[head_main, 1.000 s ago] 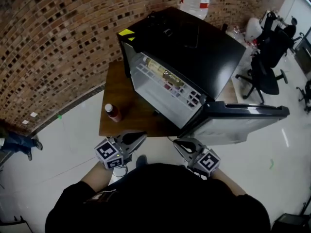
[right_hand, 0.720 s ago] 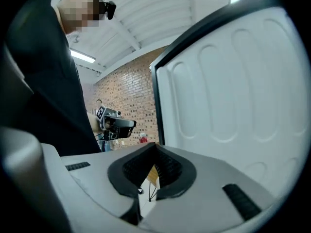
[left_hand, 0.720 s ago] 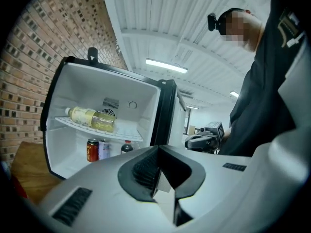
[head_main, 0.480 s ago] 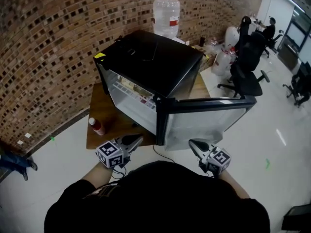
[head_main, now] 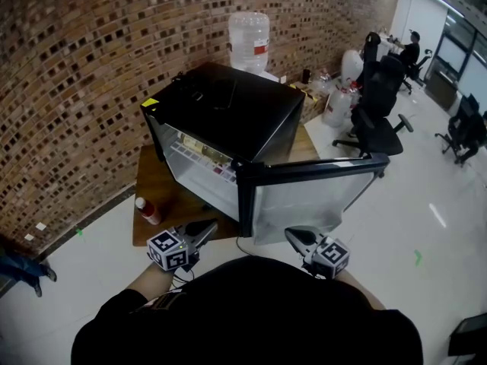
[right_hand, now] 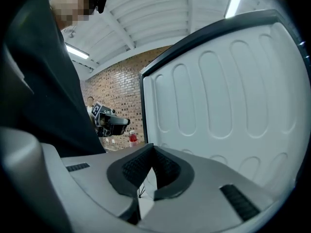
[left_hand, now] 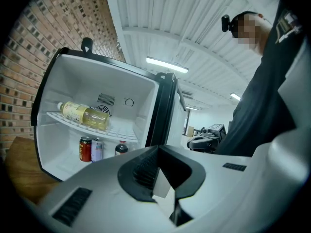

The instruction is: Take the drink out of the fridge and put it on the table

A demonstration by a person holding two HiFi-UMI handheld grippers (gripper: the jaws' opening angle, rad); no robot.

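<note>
The black fridge (head_main: 228, 112) stands on a wooden table (head_main: 156, 185) with its door (head_main: 304, 192) swung out to the right. Inside, a yellow drink bottle (left_hand: 82, 114) lies on the wire shelf. Below it stand a red can (left_hand: 85, 148), a pale can (left_hand: 96, 149) and a dark bottle (left_hand: 121, 149). A red drink bottle (head_main: 147, 210) stands on the table left of the fridge. My left gripper (head_main: 199, 230) is shut and empty, pointing at the open fridge from a distance. My right gripper (head_main: 293, 236) is shut and empty, close to the door's white inner face (right_hand: 228, 96).
A brick wall (head_main: 76, 67) runs behind the table. A water dispenser bottle (head_main: 249, 40) stands behind the fridge. Office chairs (head_main: 377, 105) and more water bottles (head_main: 338, 101) fill the right background. A white floor (head_main: 426, 226) lies to the right of the door.
The view has pulled back, so the fridge looks farther away. The door now stands out more squarely to the right. Both grippers stay low in front of the body.
</note>
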